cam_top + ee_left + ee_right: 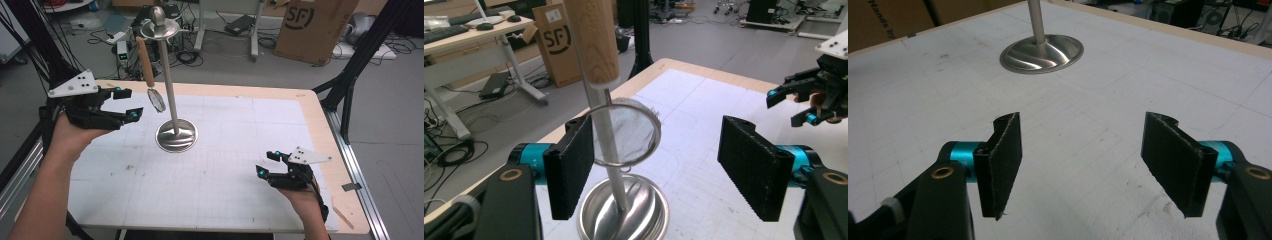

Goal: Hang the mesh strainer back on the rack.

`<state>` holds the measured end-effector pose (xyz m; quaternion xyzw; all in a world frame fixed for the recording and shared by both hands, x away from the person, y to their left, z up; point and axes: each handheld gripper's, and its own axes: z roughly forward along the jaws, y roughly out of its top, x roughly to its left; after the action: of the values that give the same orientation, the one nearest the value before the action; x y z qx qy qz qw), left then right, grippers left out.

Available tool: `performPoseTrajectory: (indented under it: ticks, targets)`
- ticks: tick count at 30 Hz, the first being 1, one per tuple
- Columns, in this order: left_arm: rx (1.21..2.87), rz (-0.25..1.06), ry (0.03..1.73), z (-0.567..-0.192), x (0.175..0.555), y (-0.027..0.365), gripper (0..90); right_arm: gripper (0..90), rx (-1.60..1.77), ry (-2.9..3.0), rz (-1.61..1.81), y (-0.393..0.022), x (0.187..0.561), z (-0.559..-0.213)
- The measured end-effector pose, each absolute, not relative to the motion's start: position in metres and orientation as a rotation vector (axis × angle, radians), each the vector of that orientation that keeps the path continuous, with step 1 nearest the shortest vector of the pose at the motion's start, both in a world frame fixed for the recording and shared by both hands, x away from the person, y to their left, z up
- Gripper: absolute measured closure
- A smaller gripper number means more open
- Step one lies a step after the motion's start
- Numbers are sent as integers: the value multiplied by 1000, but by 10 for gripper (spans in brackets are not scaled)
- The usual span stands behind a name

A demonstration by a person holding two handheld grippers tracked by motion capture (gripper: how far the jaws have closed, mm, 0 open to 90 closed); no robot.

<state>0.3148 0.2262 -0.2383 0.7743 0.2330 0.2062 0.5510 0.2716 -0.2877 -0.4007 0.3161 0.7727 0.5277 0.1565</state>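
Observation:
A steel stand (176, 136) with a round base and a thin pole rises from the white mat; its base also appears in the right gripper view (1042, 52). From its top ring hangs a small mesh strainer (158, 100) on a wooden handle (145, 62). My left gripper (131, 104) hovers just left of the strainer, open, in a hand raised above the table. In the left gripper view the strainer (631, 132) hangs beyond the wide-apart jaws of the left gripper (664, 165), touching neither pad. My right gripper (265, 163) is open and holds nothing low at the front right (1088, 167).
The white gridded mat (225, 165) covers a wooden table (320, 130). Black frame legs (350, 85) stand at the right edge and at the far left. A cardboard box (312, 27), desk legs and cables lie on the floor behind.

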Motion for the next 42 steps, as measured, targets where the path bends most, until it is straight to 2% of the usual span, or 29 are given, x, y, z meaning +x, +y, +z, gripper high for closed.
performPoseTrajectory:
  ticks: [24,42]
  targets:
    - [1826,388,591,-318,306,217,220,319,899,2212,1508,-287,271,-401]
    - [1859,387,624,-371,298,212,193,318,908,2219,1506,-286,272,-403]
